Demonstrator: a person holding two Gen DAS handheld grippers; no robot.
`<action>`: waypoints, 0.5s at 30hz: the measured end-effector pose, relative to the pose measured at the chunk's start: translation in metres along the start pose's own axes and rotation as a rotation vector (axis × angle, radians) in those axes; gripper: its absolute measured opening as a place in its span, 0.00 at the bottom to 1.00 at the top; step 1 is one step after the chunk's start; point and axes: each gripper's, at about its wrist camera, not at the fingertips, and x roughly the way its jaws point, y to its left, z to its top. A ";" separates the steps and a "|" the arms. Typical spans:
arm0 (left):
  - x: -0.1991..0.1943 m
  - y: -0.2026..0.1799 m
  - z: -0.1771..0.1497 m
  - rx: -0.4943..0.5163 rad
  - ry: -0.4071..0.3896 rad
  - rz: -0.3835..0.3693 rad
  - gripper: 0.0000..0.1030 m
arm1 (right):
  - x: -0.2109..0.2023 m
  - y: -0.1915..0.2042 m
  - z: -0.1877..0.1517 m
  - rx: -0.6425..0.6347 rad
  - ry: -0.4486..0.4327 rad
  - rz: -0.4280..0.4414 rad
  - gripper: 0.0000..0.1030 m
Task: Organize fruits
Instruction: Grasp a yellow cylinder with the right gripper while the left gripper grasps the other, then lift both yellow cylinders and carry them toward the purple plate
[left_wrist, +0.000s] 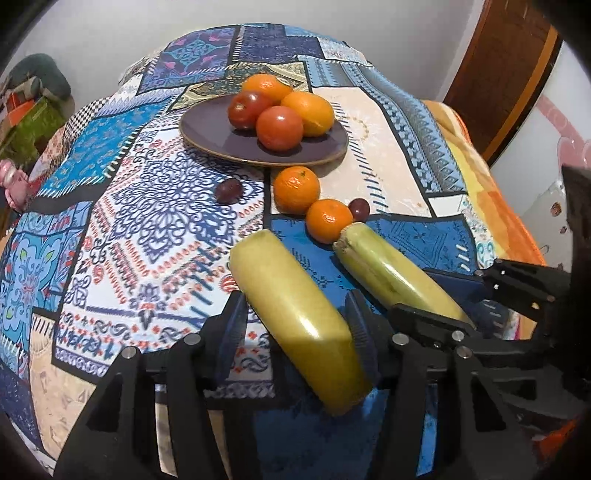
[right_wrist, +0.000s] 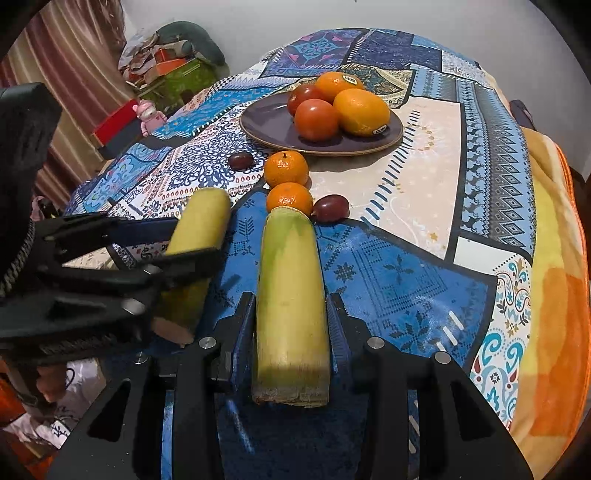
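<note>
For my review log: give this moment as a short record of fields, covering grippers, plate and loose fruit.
left gripper: around the left yellow-green stalk piece
right gripper: around the right stalk piece
plate: two oranges, two red fruits
loose on cloth: two mandarins, two small dark fruits

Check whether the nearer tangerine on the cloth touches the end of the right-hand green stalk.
Touching. In the right wrist view the nearer tangerine sits against the far end of the green stalk with no cloth between them; the left wrist view agrees.
</note>
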 end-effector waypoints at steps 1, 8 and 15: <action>0.002 0.000 0.001 -0.003 0.005 -0.007 0.55 | 0.000 0.000 0.000 0.000 0.000 0.002 0.35; 0.019 -0.015 0.001 0.085 -0.004 0.083 0.48 | -0.002 -0.001 -0.003 0.005 -0.003 0.011 0.35; 0.009 0.004 -0.005 0.066 -0.006 0.077 0.33 | -0.003 -0.003 -0.004 0.007 -0.008 0.022 0.35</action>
